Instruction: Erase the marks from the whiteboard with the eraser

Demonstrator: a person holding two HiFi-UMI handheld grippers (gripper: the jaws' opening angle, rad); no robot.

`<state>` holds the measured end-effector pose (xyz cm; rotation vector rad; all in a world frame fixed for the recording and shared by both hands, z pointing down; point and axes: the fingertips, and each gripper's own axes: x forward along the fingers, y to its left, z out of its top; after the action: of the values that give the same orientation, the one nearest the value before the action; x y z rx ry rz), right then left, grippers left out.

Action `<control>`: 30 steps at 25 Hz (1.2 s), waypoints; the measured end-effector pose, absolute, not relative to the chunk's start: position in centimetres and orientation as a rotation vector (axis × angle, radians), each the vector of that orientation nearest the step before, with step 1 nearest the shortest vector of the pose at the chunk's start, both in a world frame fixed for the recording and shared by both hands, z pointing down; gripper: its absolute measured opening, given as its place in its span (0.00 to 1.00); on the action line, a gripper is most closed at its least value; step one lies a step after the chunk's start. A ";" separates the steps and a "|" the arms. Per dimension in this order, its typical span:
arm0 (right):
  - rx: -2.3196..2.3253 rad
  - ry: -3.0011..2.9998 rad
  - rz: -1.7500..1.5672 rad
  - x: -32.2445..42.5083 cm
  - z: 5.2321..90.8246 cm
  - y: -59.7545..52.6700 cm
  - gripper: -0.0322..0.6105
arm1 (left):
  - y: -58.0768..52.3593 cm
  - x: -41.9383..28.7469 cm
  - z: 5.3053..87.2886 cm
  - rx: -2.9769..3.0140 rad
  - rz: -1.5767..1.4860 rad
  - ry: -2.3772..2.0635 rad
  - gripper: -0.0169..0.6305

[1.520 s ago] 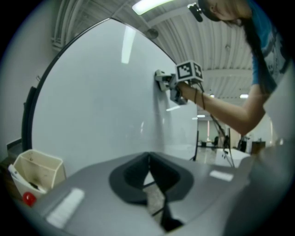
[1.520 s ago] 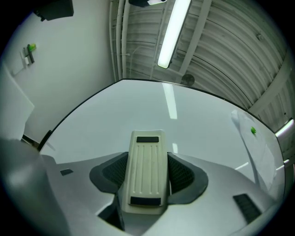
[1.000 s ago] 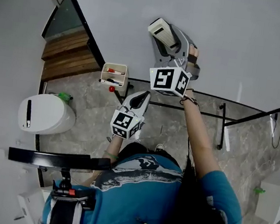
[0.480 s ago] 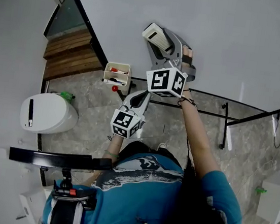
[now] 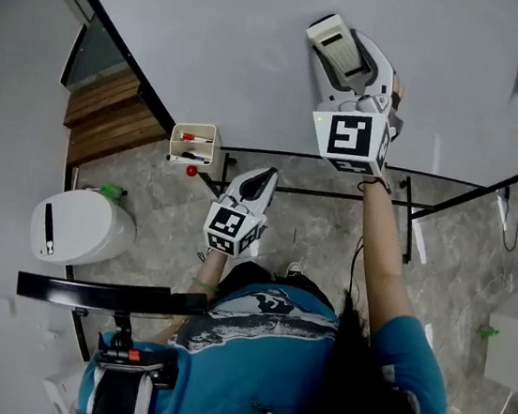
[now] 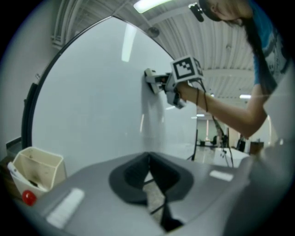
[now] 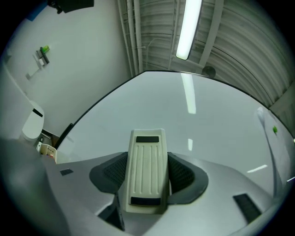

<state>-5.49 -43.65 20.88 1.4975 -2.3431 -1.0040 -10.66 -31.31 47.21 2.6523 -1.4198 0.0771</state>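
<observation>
Right gripper view: right hand-held gripper (image 7: 146,179), jaws closed against both long sides of the eraser (image 7: 147,156)
- Eraser: cream plastic, ribbed back with a dark inset at each end, standing lengthwise between the dark jaw pads (image 7: 183,174) and reaching out past them
- Whiteboard (image 7: 216,124): fills the field beyond the eraser; black-edged; ceiling-light reflections on its face

Left gripper view: left hand-held gripper (image 6: 148,162), jaws drawn together, nothing between them
- Same eraser (image 6: 150,75) seen from the side, its face against the whiteboard (image 6: 87,101), high on the board
- Faint grey streak (image 6: 152,117) on the board under the eraser; smear or reflection, cannot tell
- Cream box (image 6: 36,167) at the board's lower left edge; red ball (image 6: 28,197) just below it

Head view
- Right hand-held gripper (image 5: 342,63) raised at arm's length, eraser (image 5: 332,39) on the whiteboard (image 5: 235,28)
- Left hand-held gripper (image 5: 258,182) held low near the person's body, well apart from the right one, pointing toward the board's bottom edge
- Cream box (image 5: 192,143) holds markers with red and blue parts; red ball (image 5: 191,171) under it
- White rounded bin (image 5: 81,225) on the stone floor (image 5: 313,227) at left
- Person's blue shirt (image 5: 260,344)
</observation>
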 end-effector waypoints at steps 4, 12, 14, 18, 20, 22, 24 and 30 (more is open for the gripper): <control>1.593 -2.355 -1.000 0.0 17.8 -44.1 0.46 | -31.4 -8.4 46.8 2.680 0.066 -1.381 0.04; 1.804 -2.314 -0.937 10.8 13.5 -45.4 0.46 | -31.8 -5.6 46.6 2.699 0.072 -1.346 0.04; 1.854 -2.327 -0.903 13.0 12.7 -45.6 0.46 | -31.8 -5.3 46.5 2.697 0.070 -1.346 0.04; 1.934 -2.313 -0.849 16.7 12.3 -46.2 0.46 | -31.9 -4.9 46.7 2.692 0.073 -1.346 0.04; 1.958 -2.338 -0.813 17.8 12.4 -46.3 0.46 | -31.9 -4.8 47.0 2.689 0.076 -1.347 0.04; 1.967 -2.368 -0.788 18.4 12.5 -46.5 0.46 | -32.1 -4.6 47.2 2.684 0.077 -1.351 0.04; 1.971 -2.369 -0.789 18.6 12.6 -46.6 0.46 | -32.2 -4.5 47.4 2.678 0.076 -1.358 0.04; 2.002 -2.348 -0.790 18.5 12.4 -46.5 0.46 | -32.0 -4.7 47.3 2.674 0.079 -1.364 0.04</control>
<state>18.54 -46.52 12.42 2.0016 -2.3483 -0.7902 -4.72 -31.96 47.33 2.6736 -1.3645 0.0792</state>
